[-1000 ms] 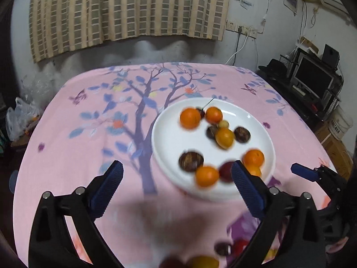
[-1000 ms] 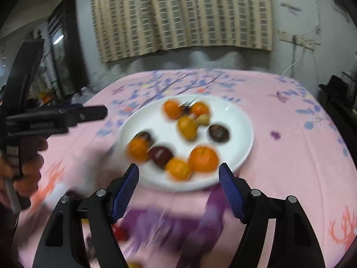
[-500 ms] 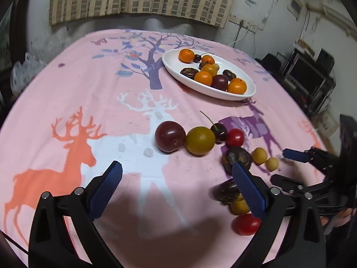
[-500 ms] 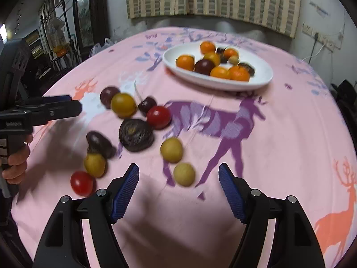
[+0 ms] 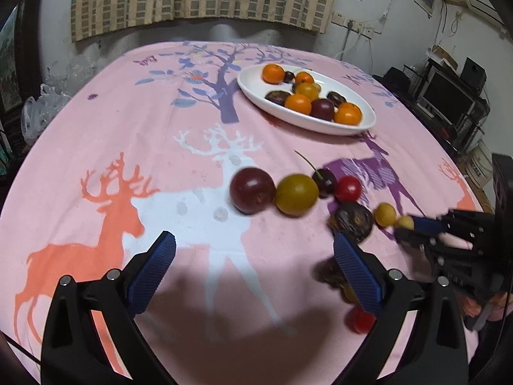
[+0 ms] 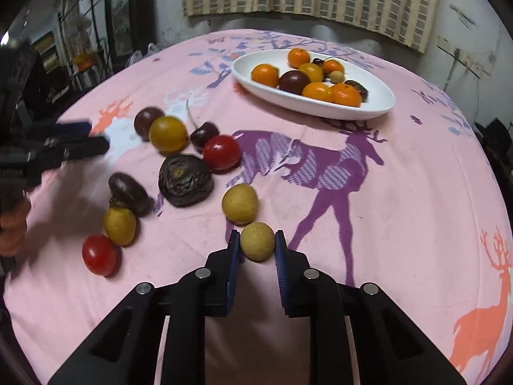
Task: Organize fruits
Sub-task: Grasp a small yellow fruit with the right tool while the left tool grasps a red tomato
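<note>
My right gripper [image 6: 256,245] is shut on a small tan round fruit [image 6: 257,245] that rests on the pink cloth; it also shows in the left wrist view [image 5: 404,223]. A second tan fruit [image 6: 239,203] lies just beyond it. Loose fruits lie to the left: a wrinkled dark fruit [image 6: 185,179], a red tomato [image 6: 222,152], a cherry [image 6: 204,134], a yellow-green plum [image 6: 168,133] and a dark red plum [image 5: 252,190]. A white plate [image 6: 378,102] at the back holds oranges and dark fruits. My left gripper [image 5: 253,253] is open and empty above the cloth.
A yellow fruit [image 6: 119,226], a dark oblong fruit [image 6: 127,192] and a red tomato [image 6: 99,255] lie at the near left. Shelves and a monitor [image 5: 447,96] stand off the table's right side. A plastic bag [image 5: 38,112] sits at its left.
Both grippers drew back from the plate toward the loose fruits. My right gripper went from wide open to shut on the small tan fruit. My left gripper stayed open.
</note>
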The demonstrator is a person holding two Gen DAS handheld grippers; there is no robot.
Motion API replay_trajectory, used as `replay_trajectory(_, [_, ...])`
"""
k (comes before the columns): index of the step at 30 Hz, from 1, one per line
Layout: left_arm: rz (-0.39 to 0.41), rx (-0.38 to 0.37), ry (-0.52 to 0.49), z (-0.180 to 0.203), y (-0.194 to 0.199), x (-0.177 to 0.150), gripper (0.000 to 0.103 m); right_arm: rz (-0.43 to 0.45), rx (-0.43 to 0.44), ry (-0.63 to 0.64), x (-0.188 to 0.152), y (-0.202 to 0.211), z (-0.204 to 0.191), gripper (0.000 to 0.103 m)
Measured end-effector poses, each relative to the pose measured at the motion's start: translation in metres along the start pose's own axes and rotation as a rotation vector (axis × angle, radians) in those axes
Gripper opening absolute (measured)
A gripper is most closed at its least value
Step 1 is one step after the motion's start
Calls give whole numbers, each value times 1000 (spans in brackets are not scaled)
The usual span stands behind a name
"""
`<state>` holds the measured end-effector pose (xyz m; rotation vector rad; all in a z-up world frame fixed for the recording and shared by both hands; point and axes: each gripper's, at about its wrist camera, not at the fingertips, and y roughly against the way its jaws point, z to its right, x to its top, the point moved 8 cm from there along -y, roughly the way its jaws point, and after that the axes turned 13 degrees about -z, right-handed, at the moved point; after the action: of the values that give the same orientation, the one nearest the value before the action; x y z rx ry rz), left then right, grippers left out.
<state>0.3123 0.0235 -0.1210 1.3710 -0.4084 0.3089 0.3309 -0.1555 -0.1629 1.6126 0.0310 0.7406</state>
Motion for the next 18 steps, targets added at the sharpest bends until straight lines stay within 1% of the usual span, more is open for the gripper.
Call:
replay_trajectory(3, [-12,-129,-50,24,12,-24,97,27,10,-33,3,8,7,22])
replay_trajectory(4, [-29,-149,-84,35,13,-35,97,28,17,-39,3,9,8,22])
replay_trajectory(5, [-45,-152,-114,45,12,-44,96,29,22,-42,3,10,8,22])
replay_trajectory(7, [-80,-162,-167,63,8,-57,85,33,26,-41,3,12,8,22])
replay_trajectory(8, [-97,-172,-189,72,5,-62,75,35,26,-40,4,12,7,22])
replay_trajectory(9, [-106,-178,-202,77,2,-65,70,37,27,-39,4,13,7,22])
replay_trajectory(11, [-113,-152,-225,84,-4,-67,68,42,27,-39,4,14,7,22])
replay_trajectory(12, [-119,-136,-229,85,-8,-68,66,44,28,-38,3,15,6,22])
replay_trajectory(13, [-130,-129,-229,86,-11,-68,64,48,30,-36,3,17,6,22])
replay_trajectory(16, [-118,-128,-217,88,-12,-64,61,60,32,-31,4,20,5,22])
replay_trajectory(17, [-123,-125,-216,88,-13,-64,54,64,32,-30,4,21,4,22])
replay_trajectory(18, [-124,-117,-216,88,-15,-63,52,66,32,-29,4,22,4,22])
